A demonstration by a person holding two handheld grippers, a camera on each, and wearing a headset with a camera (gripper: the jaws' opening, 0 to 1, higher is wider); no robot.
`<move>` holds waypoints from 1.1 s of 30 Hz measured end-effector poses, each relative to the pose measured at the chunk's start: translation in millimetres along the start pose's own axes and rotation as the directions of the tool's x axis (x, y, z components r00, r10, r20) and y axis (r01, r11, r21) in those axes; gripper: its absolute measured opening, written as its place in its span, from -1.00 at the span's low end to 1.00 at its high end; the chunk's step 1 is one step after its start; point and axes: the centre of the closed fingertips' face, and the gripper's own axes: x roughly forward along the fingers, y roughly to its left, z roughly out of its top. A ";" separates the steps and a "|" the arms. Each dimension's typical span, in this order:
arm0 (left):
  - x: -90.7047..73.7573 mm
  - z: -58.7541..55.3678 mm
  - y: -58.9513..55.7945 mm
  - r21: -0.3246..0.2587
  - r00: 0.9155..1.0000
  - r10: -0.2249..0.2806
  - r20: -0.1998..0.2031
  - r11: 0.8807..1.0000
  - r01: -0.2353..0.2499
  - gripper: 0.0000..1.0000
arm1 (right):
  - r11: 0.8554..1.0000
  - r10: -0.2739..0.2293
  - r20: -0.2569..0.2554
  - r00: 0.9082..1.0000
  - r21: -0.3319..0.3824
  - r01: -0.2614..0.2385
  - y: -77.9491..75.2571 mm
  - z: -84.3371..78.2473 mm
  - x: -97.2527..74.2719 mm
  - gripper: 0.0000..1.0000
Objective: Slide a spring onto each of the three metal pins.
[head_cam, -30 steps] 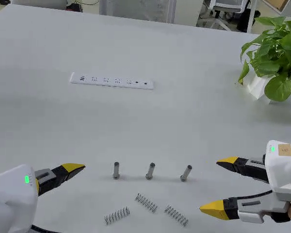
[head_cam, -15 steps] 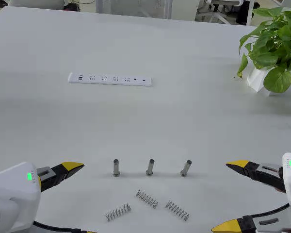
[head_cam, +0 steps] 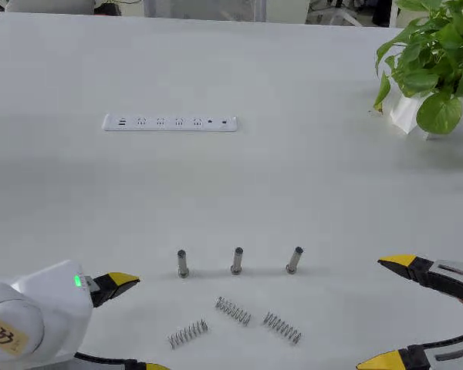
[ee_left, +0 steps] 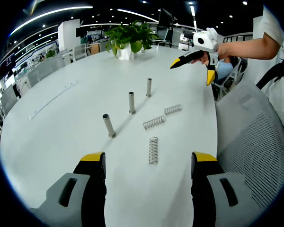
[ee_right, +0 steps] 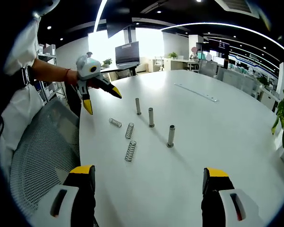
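Between the left gripper (ee_left: pixel 147 160) and the right gripper (ee_right: pixel 147 171), both wide open and holding nothing, three springs (head_cam: pixel 233 311) lay flat on the table (head_cam: pixel 309 177). Just past them, three metal pins (head_cam: pixel 237 260) stood in a row.

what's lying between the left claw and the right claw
The three springs lie on the table between the left claw and the right claw in the head view; the pins stand just beyond.

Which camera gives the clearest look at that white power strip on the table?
The head view: the power strip is seen from above, sockets visible. In both gripper views it is a thin, distant sliver.
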 end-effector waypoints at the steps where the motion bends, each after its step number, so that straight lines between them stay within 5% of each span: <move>1: 1.7 -0.9 -0.7 -0.009 1.000 -0.003 -0.009 1.000 0.003 0.37 | 1.000 -0.001 0.001 1.000 0.000 0.001 1.1 0.4 -0.2 0.87; 12: 21.6 -14.9 -2.3 0.007 0.990 0.015 -0.140 1.000 -0.015 -0.22 | 1.000 -0.013 0.015 1.000 0.013 0.013 5.0 3.1 -3.0 0.82; 20: 35.9 -25.7 -2.1 0.018 0.968 0.021 -0.251 1.000 -0.018 -0.43 | 1.000 -0.018 0.019 1.000 0.019 0.018 2.4 1.3 -4.8 0.79; 26: 44.3 -27.7 -6.5 0.035 0.959 0.006 -0.283 0.999 0.004 -0.58 | 0.999 -0.023 0.021 1.000 0.026 0.022 -2.4 -2.5 -7.9 0.77; 33: 44.3 -29.4 -5.5 0.084 0.938 0.017 -0.346 0.996 0.013 -0.69 | 0.999 -0.025 0.018 1.000 0.030 0.025 -3.2 -5.7 -7.8 0.76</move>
